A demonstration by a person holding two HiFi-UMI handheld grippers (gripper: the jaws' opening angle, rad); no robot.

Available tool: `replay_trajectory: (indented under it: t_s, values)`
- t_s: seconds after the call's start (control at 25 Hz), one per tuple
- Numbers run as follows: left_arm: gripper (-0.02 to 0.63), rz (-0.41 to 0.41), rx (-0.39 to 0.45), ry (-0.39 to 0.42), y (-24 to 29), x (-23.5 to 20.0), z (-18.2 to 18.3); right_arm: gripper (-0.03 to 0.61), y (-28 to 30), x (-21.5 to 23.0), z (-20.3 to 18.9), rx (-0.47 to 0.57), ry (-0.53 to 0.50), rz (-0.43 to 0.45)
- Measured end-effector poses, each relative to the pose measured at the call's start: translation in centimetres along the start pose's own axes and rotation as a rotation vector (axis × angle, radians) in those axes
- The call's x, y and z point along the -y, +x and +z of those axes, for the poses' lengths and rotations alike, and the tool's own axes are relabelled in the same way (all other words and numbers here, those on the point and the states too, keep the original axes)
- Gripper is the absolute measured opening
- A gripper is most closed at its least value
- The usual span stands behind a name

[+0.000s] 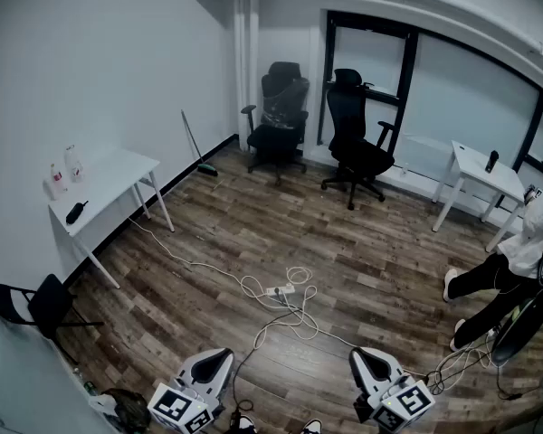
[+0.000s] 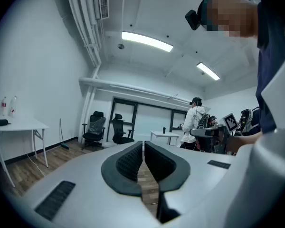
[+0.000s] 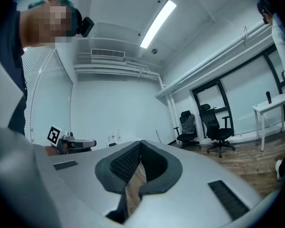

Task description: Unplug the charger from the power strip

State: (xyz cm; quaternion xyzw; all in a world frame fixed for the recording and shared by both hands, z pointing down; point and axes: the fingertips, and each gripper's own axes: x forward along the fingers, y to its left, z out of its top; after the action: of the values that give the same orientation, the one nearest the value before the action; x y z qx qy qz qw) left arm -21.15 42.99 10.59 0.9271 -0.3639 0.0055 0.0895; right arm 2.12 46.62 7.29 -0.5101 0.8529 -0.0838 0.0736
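Jaws together on nothing, the left gripper (image 1: 215,362) hangs at seven o'clock, the power strip (image 1: 281,289) lies on the floor toward twelve, its charger too small to discern, and the right gripper (image 1: 373,362) at five, likewise closed, seems parked before any approach.

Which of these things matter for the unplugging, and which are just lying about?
For the job: power strip, white cables, left tool, right tool, both shut.
Lying about: two office chairs, broom, bottles on the white table, black folding chair.
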Motion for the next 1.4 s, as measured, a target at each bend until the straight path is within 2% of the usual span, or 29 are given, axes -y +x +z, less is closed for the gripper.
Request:
replay_trajectory:
  t_s: [0.16,0.36,0.72,0.92,1.16,1.4]
  values:
    - [0.032,0.002,-0.005,-0.008,0.0,0.5,-0.4,0.020,-1.1,0.8,-1.6,-0.061,-0.026,-0.017]
    - [0.032,0.003,-0.010,-0.015,0.4,1.0,-0.8,0.020,-1.7,1.5,-2.1,-0.076,-0.025,-0.023]
    - [0.032,-0.003,-0.021,-0.032,1.1,2.3,-1.6,0.020,-3.2,2.5,-2.1,-0.033,0.011,-0.024]
    - [0.032,-0.011,-0.032,-0.039,3.0,4.5,-2.0,0.020,-4.7,5.0,-2.5,-0.051,0.039,-0.028]
    - [0.032,0.038,-0.019,-0.042,5.9,7.3,-3.1,0.020,-7.0,9.0,-3.4,-0.092,0.056,0.020]
    - [0.032,0.067,-0.034,-0.041,7.6,7.4,-3.8,0.020,-6.9,11.3,-4.2,-0.104,0.066,0.050]
